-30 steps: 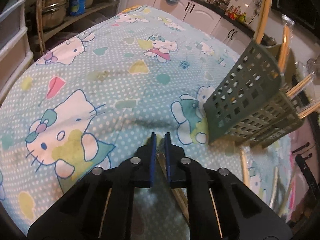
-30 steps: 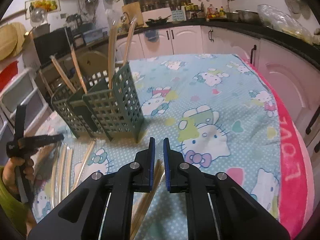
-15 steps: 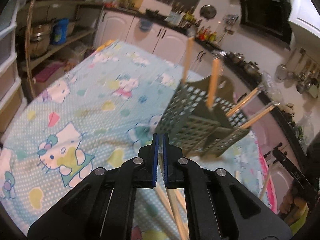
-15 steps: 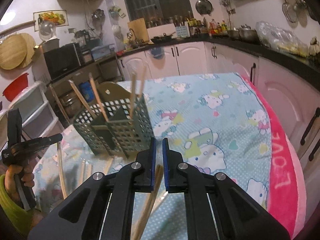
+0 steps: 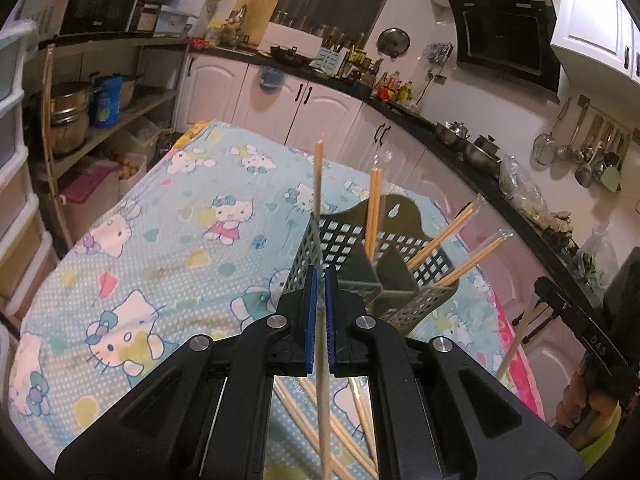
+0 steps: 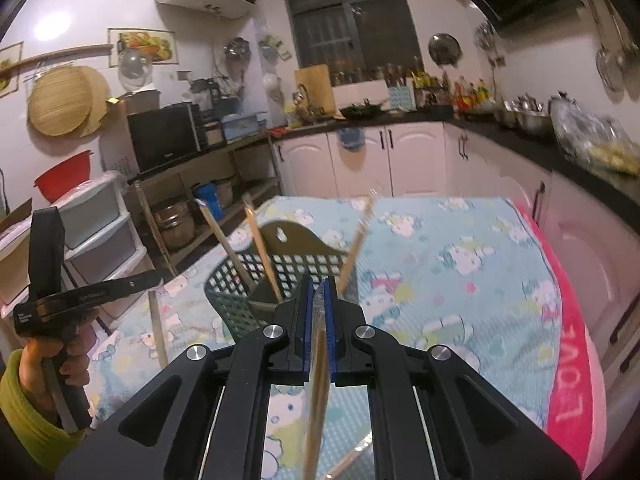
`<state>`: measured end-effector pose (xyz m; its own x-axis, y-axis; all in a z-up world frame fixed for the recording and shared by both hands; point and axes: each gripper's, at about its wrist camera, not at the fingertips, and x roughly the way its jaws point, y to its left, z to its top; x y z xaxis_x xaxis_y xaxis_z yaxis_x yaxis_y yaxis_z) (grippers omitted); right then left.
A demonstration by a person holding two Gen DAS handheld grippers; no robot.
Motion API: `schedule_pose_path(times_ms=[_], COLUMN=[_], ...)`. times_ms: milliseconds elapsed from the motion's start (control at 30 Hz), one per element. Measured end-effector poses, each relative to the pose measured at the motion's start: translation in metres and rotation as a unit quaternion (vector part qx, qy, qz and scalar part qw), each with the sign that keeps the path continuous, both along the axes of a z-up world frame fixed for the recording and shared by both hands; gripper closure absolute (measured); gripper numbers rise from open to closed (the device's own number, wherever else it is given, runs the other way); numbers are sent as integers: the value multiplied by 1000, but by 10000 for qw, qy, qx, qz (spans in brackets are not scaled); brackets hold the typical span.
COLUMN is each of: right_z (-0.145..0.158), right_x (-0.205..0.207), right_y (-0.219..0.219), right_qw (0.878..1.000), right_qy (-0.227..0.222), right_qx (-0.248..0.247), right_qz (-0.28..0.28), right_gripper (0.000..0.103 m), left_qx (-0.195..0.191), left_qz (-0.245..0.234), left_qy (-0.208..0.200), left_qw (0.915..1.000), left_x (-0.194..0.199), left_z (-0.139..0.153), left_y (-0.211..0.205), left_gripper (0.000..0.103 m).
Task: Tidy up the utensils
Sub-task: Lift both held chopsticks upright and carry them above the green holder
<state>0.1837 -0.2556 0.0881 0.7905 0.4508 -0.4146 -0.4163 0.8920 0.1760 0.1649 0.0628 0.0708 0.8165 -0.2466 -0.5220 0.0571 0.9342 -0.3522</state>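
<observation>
A dark green perforated utensil holder [image 5: 384, 264] [image 6: 256, 280] stands on the Hello Kitty tablecloth with several wrapped chopsticks leaning in its compartments. My left gripper [image 5: 319, 280] is shut on a wrapped chopstick [image 5: 318, 184] that stands upright, raised above the table in front of the holder. My right gripper [image 6: 319, 288] is shut on another wrapped chopstick [image 6: 356, 244], held up beside the holder. More chopsticks [image 5: 360, 412] lie on the cloth below the left gripper.
The cloth-covered table [image 5: 160, 240] stretches to the far left of the holder. A pink towel edge [image 6: 572, 360] marks the table's right side. Kitchen counters and cabinets [image 5: 320, 96] lie behind. The other hand-held gripper shows at left in the right wrist view [image 6: 52, 312].
Both grippers rose from the table, each lifting a chopstick. The views tilted up, so the holder now sits lower and closer in both views.
</observation>
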Motion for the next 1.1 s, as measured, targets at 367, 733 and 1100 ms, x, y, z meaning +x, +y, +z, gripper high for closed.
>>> schedule_pose_path(times_ms=[367,733,1100], right_z=[32,50,70], right_x=[-1,5,12], right_y=[22,30,31], right_qw=[9990,9982,9971], right_qy=[-400,-567,-741], right_qx=[3,50,85], right_qz=[205,185,146], right_gripper=[98,100,101], left_qx=[25,119,79], left_qz=[-125,-258,-438], left_qy=[-235,-481,-723], left_qw=[9996,9984,9964], left_x=[2,8,16], left_z=[21,44,72], left_y=[-11,-19,-29], left_gripper=[103,103,103])
